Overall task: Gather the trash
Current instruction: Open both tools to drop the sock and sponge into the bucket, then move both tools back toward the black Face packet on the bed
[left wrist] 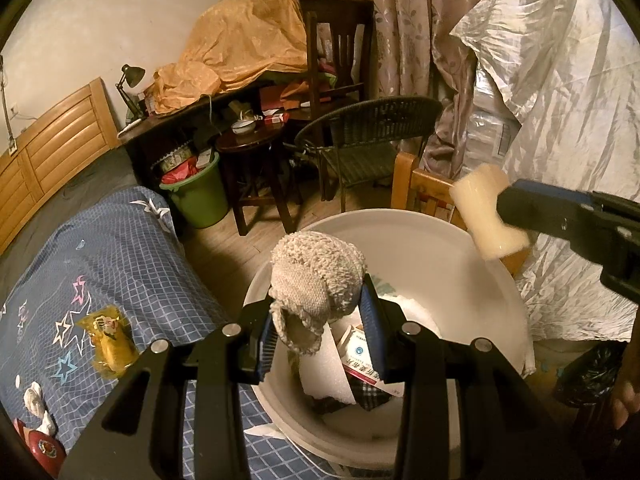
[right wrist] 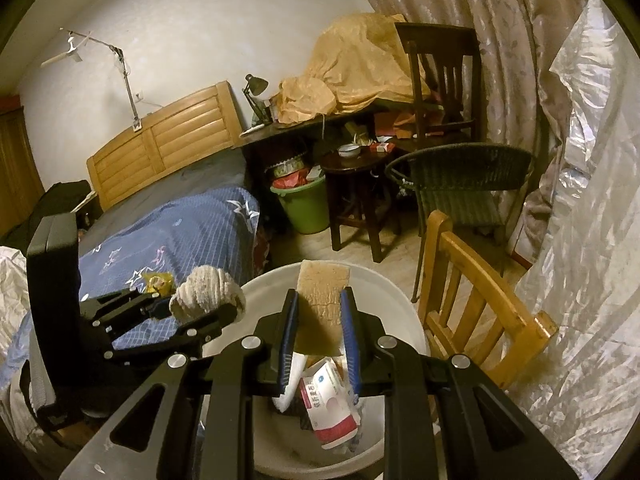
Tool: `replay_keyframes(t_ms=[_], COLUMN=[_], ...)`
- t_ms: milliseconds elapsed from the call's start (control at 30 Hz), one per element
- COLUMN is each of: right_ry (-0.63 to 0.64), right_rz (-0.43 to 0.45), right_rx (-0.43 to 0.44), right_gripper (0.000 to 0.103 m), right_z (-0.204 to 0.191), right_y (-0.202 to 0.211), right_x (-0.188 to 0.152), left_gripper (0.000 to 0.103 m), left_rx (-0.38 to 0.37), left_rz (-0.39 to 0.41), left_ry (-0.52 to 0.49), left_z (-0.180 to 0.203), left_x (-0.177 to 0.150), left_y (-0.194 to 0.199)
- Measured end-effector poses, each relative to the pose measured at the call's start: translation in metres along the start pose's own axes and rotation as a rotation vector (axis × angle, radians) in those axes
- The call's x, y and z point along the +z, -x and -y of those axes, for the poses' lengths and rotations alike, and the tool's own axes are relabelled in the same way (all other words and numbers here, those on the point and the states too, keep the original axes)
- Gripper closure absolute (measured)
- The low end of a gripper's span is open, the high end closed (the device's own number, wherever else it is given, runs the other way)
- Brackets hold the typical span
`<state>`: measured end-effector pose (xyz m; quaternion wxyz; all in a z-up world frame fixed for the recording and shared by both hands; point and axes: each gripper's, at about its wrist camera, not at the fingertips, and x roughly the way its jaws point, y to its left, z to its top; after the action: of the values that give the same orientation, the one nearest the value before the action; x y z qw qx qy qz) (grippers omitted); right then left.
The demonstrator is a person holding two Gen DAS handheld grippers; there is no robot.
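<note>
Here, the left gripper (left wrist: pixel 320 320) was clamped on a grey knitted sock (left wrist: pixel 316 280), the bundle bulging up between the blue pads and sitting directly above the white bucket (left wrist: pixel 460 248); a loose cuff drooped toward the bucket's inside. From the right wrist view that same gripper (right wrist: pixel 200 312) reached in from the left, roughly level, its load held over the bucket's near-left rim. Further right, the right gripper (right wrist: pixel 318 340) pinched a pale sponge (right wrist: pixel 322 304) — a flat, porous slab standing upright between the fingers, also above the bucket (right wrist: pixel 400 300). In the left view the sponge (left wrist: pixel 490 216) appeared squeezed at its waist, held out over the bucket's far-right rim by the dark arm coming in from the right. The bucket already held a red-and-white medicine box (right wrist: pixel 330 412), a sheet of white foam (left wrist: pixel 324 372) and some checked fabric (left wrist: pixel 370 394). On the blue bedcover (left wrist: pixel 120 260) to the left lay a yellow wrapper (left wrist: pixel 108 340) and crumpled white tissue (left wrist: pixel 36 400), well apart from both tools.
</note>
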<state>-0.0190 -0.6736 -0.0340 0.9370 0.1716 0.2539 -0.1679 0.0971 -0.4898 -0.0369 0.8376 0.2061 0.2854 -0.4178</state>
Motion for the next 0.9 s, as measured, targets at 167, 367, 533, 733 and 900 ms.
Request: replay_keyframes(t_ms=[167,367,533,733,900], right_ry=[-0.010,-0.018,-0.017,-0.011,0.044], right_rz=[0.004,0.008,0.007,0.051,0.191], right_rx=[-0.001,0.002,-0.002,-0.020,-0.070], right_gripper=[0.072,0.068,0.068,0.068,0.061], right_z=[0.003,0.005,0.004,0.001,-0.024], right_y=[-0.002,-0.003,-0.003,0.008,0.034], right_x=[0.001,0.001,0.001,0.000,-0.010], left_gripper=[0.043,0.043,0.043,0.037,0.031], left_rx=[0.008,0.030,0.035,0.081,0.172], left_rz=[-0.003,-0.010,-0.006,0.002,0.023], left_ry=[-0.007,0.008,0.018,0.053,0.126], left_z=[0.000,-0.004,-0.008,-0.022,-0.051], left_x=[-0.004,-0.003,-0.004,-0.011,-0.036], left_y=[-0.005,-0.005,-0.003,0.010,0.035])
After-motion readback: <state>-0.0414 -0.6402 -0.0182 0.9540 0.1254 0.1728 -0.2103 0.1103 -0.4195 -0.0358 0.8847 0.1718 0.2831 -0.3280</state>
